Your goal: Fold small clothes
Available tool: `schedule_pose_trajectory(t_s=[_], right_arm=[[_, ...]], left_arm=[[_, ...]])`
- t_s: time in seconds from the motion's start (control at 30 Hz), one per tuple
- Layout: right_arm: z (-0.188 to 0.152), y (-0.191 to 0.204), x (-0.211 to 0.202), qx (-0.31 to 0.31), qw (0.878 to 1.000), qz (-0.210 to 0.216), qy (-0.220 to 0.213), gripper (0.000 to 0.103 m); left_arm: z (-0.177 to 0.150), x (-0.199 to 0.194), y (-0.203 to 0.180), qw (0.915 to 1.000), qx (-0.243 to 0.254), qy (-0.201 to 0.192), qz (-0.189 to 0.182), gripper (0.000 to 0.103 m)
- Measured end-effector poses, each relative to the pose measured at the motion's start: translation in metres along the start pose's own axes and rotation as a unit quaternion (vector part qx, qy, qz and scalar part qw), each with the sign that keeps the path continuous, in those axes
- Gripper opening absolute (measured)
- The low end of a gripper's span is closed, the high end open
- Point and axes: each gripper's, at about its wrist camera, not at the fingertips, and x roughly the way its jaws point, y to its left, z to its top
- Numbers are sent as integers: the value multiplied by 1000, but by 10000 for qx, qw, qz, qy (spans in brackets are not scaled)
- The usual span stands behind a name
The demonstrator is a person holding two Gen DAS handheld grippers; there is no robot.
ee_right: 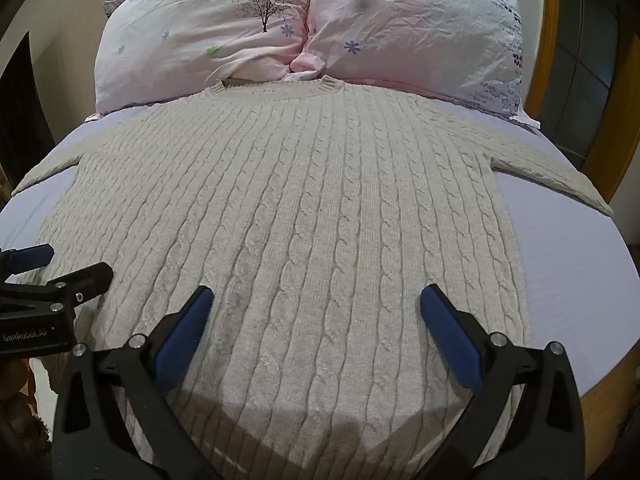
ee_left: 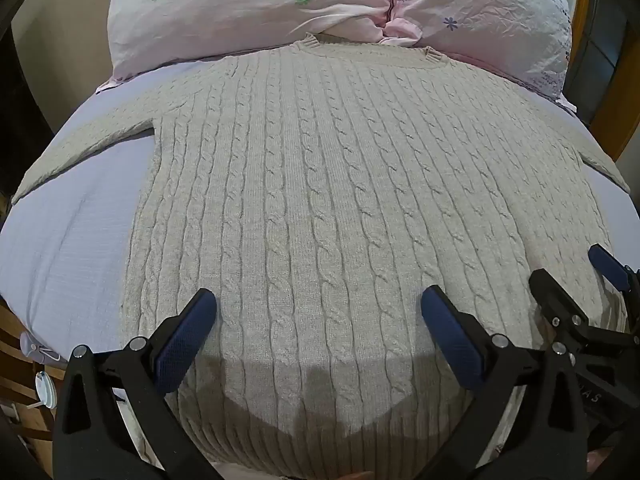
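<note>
A beige cable-knit sweater lies flat on a lilac bed sheet, neck toward the pillows, both sleeves spread out to the sides. It also fills the right wrist view. My left gripper is open and empty, hovering over the sweater's lower left part near the hem. My right gripper is open and empty over the lower right part. Each gripper shows in the other's view: the right one at the right edge, the left one at the left edge.
Two pink flowered pillows lie at the head of the bed, just beyond the collar. Bare lilac sheet shows left of the sweater and also on its right. A wooden bed frame and a wooden door frame stand at the right.
</note>
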Motion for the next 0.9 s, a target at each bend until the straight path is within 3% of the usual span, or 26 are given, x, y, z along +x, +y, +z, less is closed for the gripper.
schedule_pose_trajectory(t_s=[0.9], right_arm=[[0,2,2,4,10000,-3,59,101]], left_arm=[[0,0,0,10000,-1,-14,3,102]])
